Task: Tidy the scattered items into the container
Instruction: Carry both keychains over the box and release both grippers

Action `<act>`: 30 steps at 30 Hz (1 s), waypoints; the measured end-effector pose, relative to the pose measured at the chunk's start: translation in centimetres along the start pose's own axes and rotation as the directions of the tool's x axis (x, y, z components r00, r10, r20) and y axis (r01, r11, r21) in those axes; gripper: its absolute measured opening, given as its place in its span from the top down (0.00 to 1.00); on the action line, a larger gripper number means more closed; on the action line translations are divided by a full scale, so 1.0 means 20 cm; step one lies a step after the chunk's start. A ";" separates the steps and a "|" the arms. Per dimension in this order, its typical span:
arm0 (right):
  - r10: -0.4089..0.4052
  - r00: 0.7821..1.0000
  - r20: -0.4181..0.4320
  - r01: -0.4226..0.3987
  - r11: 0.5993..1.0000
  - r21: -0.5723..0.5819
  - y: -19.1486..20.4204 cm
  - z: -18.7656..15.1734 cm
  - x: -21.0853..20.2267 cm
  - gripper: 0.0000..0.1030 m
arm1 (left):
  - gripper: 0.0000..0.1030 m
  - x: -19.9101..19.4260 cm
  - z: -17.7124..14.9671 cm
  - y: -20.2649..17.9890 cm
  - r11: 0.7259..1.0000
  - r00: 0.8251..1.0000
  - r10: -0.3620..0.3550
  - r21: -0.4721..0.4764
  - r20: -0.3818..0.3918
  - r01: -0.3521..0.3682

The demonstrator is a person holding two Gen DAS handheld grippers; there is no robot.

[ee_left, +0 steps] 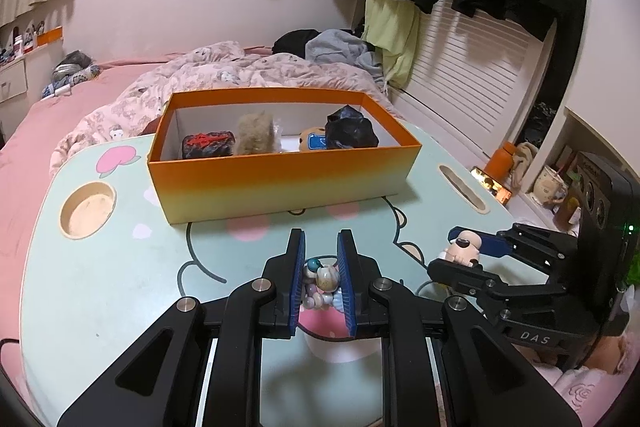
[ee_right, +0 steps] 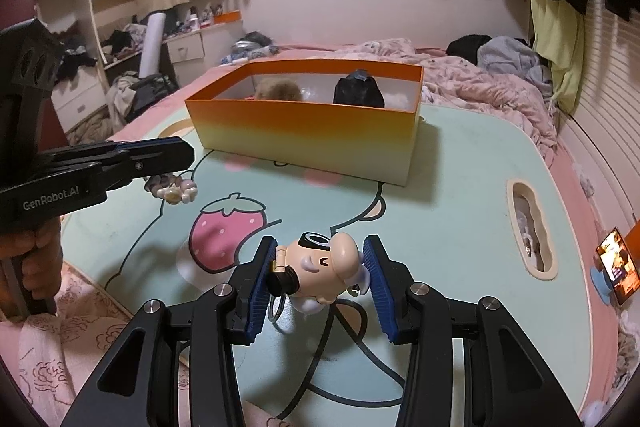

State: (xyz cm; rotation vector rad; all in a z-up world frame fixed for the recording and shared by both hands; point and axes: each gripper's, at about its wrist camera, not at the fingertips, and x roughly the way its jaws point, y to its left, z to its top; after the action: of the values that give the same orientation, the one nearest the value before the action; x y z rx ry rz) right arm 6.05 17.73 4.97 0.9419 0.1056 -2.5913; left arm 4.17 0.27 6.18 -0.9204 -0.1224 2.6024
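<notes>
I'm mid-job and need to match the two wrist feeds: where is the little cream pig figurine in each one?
Left wrist view: the cream plastic pig figurine sits at right of centre, between the fingers of the right gripper, on the mint-green cartoon table.
Right wrist view: the figurine is at lower centre, between that gripper's blue pads.
Shared landmark: the orange cardboard box, beyond the figurine in both.
</notes>
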 end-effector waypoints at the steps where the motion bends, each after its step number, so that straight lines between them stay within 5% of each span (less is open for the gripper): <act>1: 0.001 1.000 0.000 -0.001 1.000 0.000 0.00 0.00 0.00 0.58 | 0.83 0.00 0.00 0.00 1.000 1.000 0.001 0.000 0.001 -0.001; 11: 0.055 0.998 0.011 -0.056 0.998 0.023 -0.01 0.09 0.01 0.58 | 0.83 -0.03 0.12 0.03 1.000 0.999 -0.015 0.007 0.031 0.015; 19: 0.066 0.988 0.137 -0.070 0.997 0.025 -0.07 0.57 0.00 0.58 | 0.83 0.08 0.52 0.08 0.997 0.996 0.042 0.054 0.074 -0.046; 24: 0.026 0.992 0.124 -0.031 0.999 0.044 -0.09 0.76 0.20 0.58 | 0.83 0.32 0.65 0.17 0.993 0.994 0.112 0.039 0.009 -0.113; 30: -0.067 0.995 0.071 0.065 0.998 0.020 -0.10 0.75 0.44 0.57 | 0.78 0.52 0.61 0.26 0.994 0.991 0.106 -0.013 -0.079 -0.107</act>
State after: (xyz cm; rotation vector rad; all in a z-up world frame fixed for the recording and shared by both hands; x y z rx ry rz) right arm -9.94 13.67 10.79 0.8641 0.0962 -2.6878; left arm -12.62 -0.16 8.52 -1.0615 -0.0774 2.6616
